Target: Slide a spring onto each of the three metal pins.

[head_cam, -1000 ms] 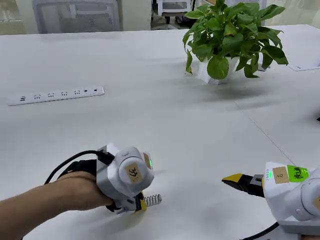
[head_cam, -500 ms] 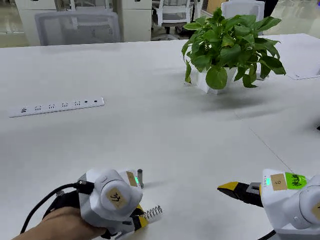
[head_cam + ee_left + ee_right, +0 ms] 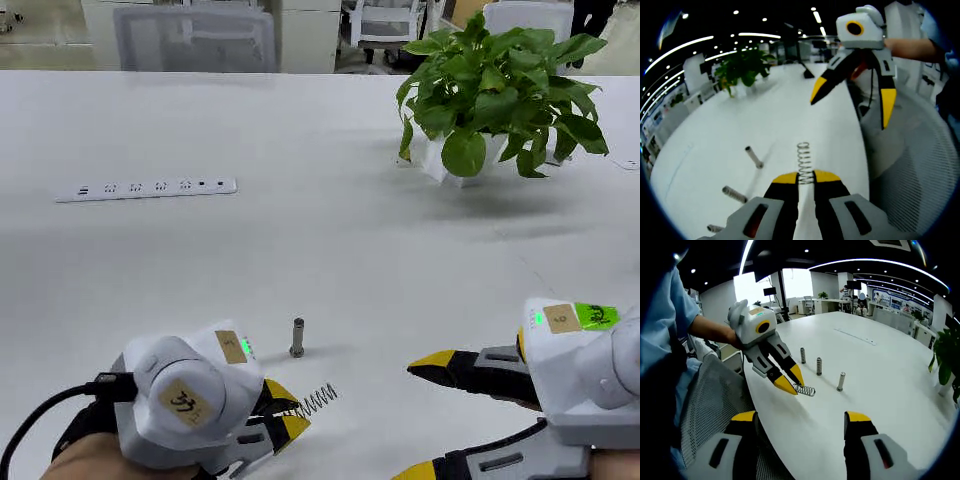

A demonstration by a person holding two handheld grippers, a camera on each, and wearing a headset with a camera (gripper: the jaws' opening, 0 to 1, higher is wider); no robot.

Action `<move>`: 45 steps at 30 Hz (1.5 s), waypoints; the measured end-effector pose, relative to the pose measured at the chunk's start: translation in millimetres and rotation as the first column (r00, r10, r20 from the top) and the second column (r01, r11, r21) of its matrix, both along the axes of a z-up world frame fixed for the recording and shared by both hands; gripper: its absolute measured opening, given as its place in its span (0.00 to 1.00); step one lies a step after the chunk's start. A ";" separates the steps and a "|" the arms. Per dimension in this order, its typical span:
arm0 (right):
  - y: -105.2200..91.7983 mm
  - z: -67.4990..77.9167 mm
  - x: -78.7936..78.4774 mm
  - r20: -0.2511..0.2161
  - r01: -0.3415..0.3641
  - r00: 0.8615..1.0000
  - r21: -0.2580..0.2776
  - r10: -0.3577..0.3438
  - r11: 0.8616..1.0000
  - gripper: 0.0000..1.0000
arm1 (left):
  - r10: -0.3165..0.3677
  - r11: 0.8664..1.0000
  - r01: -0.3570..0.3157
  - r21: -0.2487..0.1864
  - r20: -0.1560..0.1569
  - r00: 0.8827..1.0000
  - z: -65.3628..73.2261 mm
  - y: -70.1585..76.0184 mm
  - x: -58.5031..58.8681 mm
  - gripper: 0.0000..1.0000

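White worktop (image 3: 330, 230) carries the whole job. Low in the head view, the left claw (image 3: 283, 418) has its yellow tips pressed together on one end of a loose spring (image 3: 316, 399). The rest of the coil juts free past the tips, toward the right claw (image 3: 408, 420). Whether its far end touches the worktop I cannot tell. The left gripper view looks along the same spring, pinched between the two tips and pointing straight ahead.

Just beyond the coil's free end, a bare pin (image 3: 297, 337) stands upright on the worktop, apart from the spring. In the right gripper view this bare pin is at the right end of a row of three. The coil-wrapped pin (image 3: 819, 366) next to it and the second coil-wrapped pin (image 3: 802, 355) each carry a spring around the shaft.

The right claw hangs at the lower right of the head view with its jaws spread wide. Its tips aim toward the left claw and are apart from it.

Farther back on the worktop, a white power strip (image 3: 146, 187) lies at the left and a potted plant (image 3: 497, 95) in a white pot sits at the right. A grey mesh chair (image 3: 195, 38) stands behind the far edge.
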State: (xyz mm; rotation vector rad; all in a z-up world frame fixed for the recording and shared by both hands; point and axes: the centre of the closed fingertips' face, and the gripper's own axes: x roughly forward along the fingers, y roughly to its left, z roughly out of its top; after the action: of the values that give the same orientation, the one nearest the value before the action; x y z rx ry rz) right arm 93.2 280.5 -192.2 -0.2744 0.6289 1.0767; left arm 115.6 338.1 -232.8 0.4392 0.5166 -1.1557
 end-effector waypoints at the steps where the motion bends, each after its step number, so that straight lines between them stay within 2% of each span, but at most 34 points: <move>1: 2.1 3.4 1.5 0.006 -0.019 1.000 -0.006 0.019 1.000 0.69 | 0.000 1.000 0.000 -0.007 0.008 1.000 2.8 0.8 -2.4 0.10; 3: 5.6 8.6 4.2 0.011 -0.043 0.999 -0.012 0.044 0.999 0.65 | 0.004 1.000 -0.004 -0.013 0.023 1.000 6.0 2.6 -4.5 0.10; 8: 15.3 19.1 9.7 0.033 -0.103 0.994 -0.028 0.104 0.994 0.59 | 0.008 1.000 -0.007 -0.029 0.037 0.999 9.8 5.1 -11.5 0.10; 11: 25.0 20.8 4.4 0.012 -0.173 0.985 -0.040 0.173 0.984 0.50 | -0.018 0.999 0.020 -0.041 0.051 0.999 12.0 3.3 -20.1 0.10; 13: 29.4 18.6 -0.9 -0.016 -0.214 0.977 -0.047 0.214 0.976 0.44 | -0.033 0.998 0.035 -0.048 0.046 0.998 11.5 2.2 -24.9 0.10; 18: 36.2 11.9 -7.5 -0.049 -0.282 0.959 -0.061 0.279 0.958 0.31 | -0.073 0.995 0.076 -0.059 0.057 0.996 13.0 0.5 -33.0 0.10; 23: 36.8 0.8 -9.5 -0.077 -0.310 0.949 -0.084 0.305 0.947 0.29 | -0.100 0.992 0.104 -0.075 0.065 0.993 17.8 -0.6 -37.3 0.10; 25: 36.9 -3.6 -12.5 -0.086 -0.328 0.943 -0.097 0.320 0.940 0.27 | -0.116 0.990 0.122 -0.077 0.079 0.990 19.9 -1.4 -38.6 0.10; 35: 44.6 -4.7 -19.9 -0.106 -0.354 0.933 -0.075 0.345 0.932 0.18 | -0.152 0.981 0.162 -0.108 0.090 0.984 24.3 -4.9 -45.4 0.10; 40: 45.0 -5.5 -21.1 -0.109 -0.360 0.930 -0.078 0.351 0.930 0.13 | -0.155 0.979 0.165 -0.116 0.091 0.984 25.0 -6.1 -45.8 0.10; 45: 45.5 -6.0 -21.8 -0.106 -0.367 0.928 -0.101 0.356 0.925 0.12 | -0.150 0.980 0.159 -0.116 0.084 0.985 23.4 -6.4 -46.1 0.10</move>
State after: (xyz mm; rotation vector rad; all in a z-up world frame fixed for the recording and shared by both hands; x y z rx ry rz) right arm 71.4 326.1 -198.2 -0.4633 0.7391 1.4146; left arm 69.5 331.7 -209.4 0.4205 0.3490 -1.3079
